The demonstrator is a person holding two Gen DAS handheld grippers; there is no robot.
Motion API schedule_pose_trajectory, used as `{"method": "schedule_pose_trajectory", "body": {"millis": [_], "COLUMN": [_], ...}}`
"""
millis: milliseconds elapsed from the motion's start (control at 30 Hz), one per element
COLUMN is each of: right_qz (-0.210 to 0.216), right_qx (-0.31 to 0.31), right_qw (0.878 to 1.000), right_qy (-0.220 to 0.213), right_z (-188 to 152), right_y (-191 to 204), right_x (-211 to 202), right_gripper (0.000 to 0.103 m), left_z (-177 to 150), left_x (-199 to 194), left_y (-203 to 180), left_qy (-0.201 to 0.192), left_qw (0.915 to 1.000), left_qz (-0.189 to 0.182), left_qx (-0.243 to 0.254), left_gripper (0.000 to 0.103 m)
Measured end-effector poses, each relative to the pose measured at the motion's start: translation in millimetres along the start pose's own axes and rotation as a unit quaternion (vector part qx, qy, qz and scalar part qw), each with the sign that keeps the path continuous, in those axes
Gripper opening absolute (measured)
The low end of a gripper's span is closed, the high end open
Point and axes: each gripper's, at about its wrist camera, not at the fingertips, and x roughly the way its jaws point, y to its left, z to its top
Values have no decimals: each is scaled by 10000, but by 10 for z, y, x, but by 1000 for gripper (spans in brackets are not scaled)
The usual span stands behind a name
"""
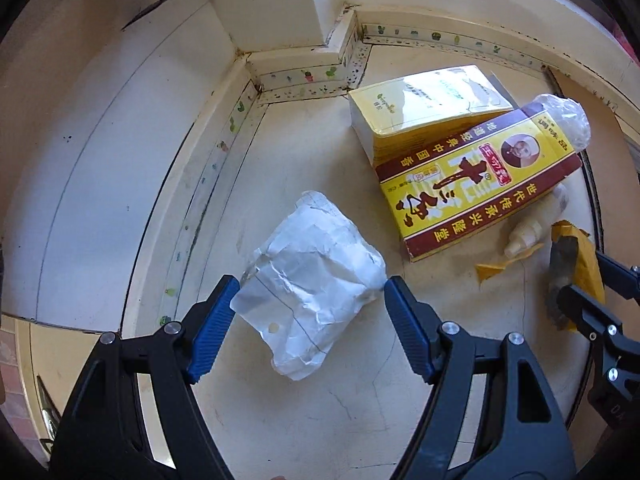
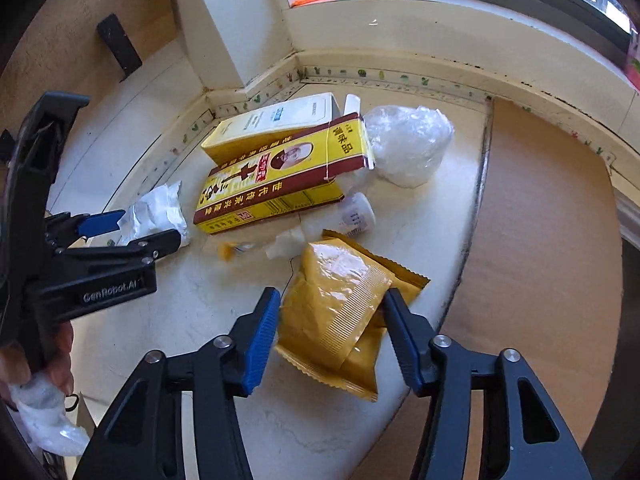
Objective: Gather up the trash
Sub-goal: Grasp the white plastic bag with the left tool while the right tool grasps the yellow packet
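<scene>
Between the right gripper (image 2: 330, 330) fingers: yellow snack wrapper (image 2: 336, 320), long axis running near to far, straddled, pads barely touching. Left of it, left gripper (image 1: 310, 308) wide around crumpled paper (image 1: 312, 284). Farther off, boxes (image 2: 280, 176) on the desk (image 2: 224, 300).

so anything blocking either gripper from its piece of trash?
Nothing visible. The left gripper has the crumpled white paper directly between its open jaws. The right gripper straddles the yellow snack wrapper, with its right finger at the wrapper's edge. The yellow seasoning box lies beyond both.
</scene>
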Motion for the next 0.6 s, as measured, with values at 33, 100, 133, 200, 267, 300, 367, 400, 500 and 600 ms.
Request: {"method": "schedule_pose_trajectory", "body": {"millis": [33, 100, 133, 200, 267, 300, 367, 400, 500, 600], "right_qz": [59, 70, 67, 80, 103, 123, 153, 170, 289, 381], "right_qx": [-6, -49, -88, -103, -68, -30, 26, 49, 162, 281], "right_qw": [10000, 10000, 9999, 9999, 9999, 9999, 9999, 9998, 9994, 9989], "right_qy": [56, 39, 24, 14, -7, -11, -31, -43, -60, -58], "right_z": [-5, -19, -21, -29, -33, -42, -51, -57, -86, -136], "right_y": [2, 18, 29, 43, 39, 32, 15, 3, -33, -59], "right_x": [39, 53, 65, 57, 36, 22, 3, -16, -37, -71], "right_gripper": [41, 38, 37, 33, 29, 28, 25, 24, 22, 22], "left_z": [16, 23, 38, 55, 57, 55, 53, 51, 34, -23], "left_x": [33, 71, 94, 133, 174, 168, 169, 168, 156, 126], "left_y": [4, 13, 13, 9, -5, 1, 8, 14, 39, 35], "left_qy": [29, 75, 93, 120, 149, 114, 155, 170, 184, 133], "left_qw": [10000, 10000, 9999, 9999, 9999, 9999, 9997, 9994, 9984, 9986], "left_qz": [-24, -34, -35, -30, -10, -28, -182, -276, -491, -473], "left_qx": [-16, -31, -33, -26, 5, -6, -47, -80, -209, -202], "left_gripper": [72, 72, 72, 72, 73, 73, 72, 69, 61, 56]}}
